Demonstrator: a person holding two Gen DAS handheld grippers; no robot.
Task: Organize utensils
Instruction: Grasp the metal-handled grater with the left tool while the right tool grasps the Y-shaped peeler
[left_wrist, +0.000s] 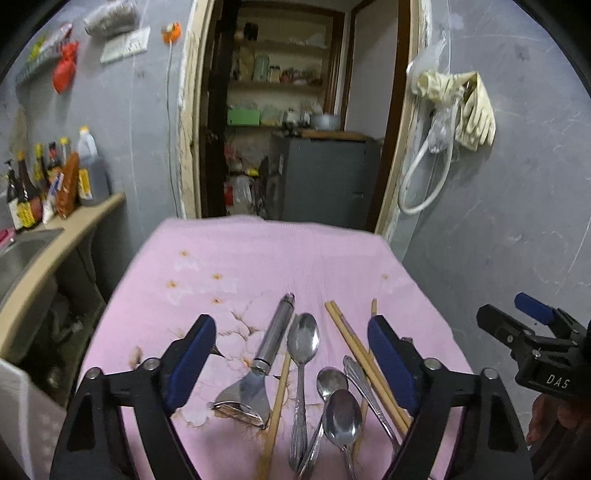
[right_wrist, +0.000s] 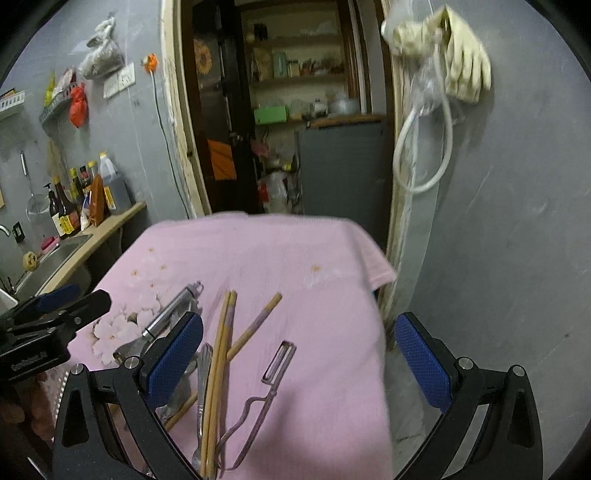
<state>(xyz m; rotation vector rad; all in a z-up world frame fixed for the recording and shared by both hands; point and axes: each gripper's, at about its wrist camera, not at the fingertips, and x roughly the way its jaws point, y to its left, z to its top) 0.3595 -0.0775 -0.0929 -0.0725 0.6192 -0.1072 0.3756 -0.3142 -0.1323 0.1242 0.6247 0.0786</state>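
Utensils: spoons (left_wrist: 303, 339), chopsticks (right_wrist: 221, 354) and peeler (right_wrist: 273, 373) heaped on pink-clothed surface (left_wrist: 258, 251). Left hand-held gripper (left_wrist: 291, 358) released, empty; right hand-held gripper (right_wrist: 299, 362) likewise. Best isolating one spoon handle, clamping squarely, avoiding crossed chopsticks.

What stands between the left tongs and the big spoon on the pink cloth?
Nothing visible. The left tongs are open with nothing in them, and the big spoon lies bare between the two arms on the pink cloth. A chopstick lies beside its handle, and two smaller spoons crowd its other side.
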